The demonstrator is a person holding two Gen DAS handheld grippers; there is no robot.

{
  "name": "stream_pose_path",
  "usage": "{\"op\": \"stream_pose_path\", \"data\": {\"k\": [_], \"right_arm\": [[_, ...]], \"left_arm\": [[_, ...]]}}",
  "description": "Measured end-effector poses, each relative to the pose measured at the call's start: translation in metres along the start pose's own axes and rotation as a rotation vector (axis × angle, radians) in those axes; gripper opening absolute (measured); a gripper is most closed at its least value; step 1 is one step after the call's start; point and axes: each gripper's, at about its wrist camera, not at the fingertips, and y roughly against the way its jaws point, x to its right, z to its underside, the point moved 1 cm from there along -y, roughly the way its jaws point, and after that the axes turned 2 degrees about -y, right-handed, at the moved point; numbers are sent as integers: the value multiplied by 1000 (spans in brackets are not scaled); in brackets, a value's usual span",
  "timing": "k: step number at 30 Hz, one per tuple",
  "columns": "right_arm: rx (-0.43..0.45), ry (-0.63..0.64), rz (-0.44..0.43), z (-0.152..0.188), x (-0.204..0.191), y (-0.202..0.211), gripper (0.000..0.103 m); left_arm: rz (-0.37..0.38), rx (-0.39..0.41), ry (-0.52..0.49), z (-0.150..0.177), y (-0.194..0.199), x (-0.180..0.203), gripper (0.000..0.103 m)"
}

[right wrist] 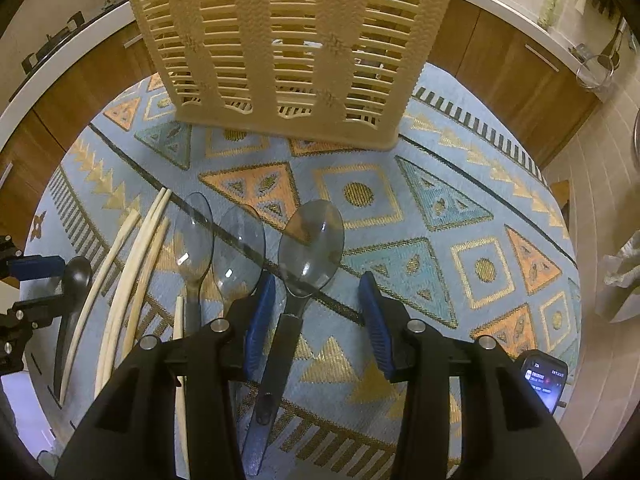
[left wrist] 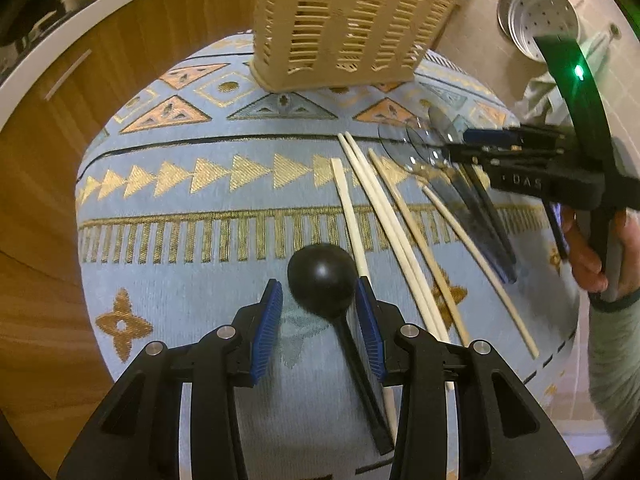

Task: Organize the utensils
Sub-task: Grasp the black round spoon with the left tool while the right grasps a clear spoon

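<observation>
You are straddling the black plastic ladle [left wrist: 322,276] with your left claw [left wrist: 319,300] and the rightmost clear smoky plastic spoon [right wrist: 311,240] with your right claw [right wrist: 317,298], both apart, both utensils lying on the patterned blue surface [left wrist: 180,260], so I judge closing on each comes next, then lifting toward the beige slotted plastic basket [right wrist: 288,40].

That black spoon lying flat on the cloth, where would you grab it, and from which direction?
By the neck, just behind the round bowl, coming straight down from above. The black spoon lies flat with a thin, straight handle, while the bowl is too wide and curved. The left claw already straddles that spot, its pads not yet pressing.
</observation>
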Motion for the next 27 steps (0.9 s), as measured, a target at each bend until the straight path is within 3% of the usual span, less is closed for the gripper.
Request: {"op": "stream_pose_path", "data": {"k": [6, 10, 16, 27], "right_arm": [[4, 16, 16, -5, -11, -2, 36], [8, 17, 18, -7, -15, -1, 36], [16, 28, 10, -11, -20, -1, 30], [18, 30, -4, -13, -14, -2, 29]], "left_arm": [[-34, -19, -61, 3, -1, 5, 36], [-73, -1, -58, -4, -3, 5, 29], [-46, 20, 13, -12, -4, -11, 14], [-6, 32, 44, -13, -4, -23, 13]]}}
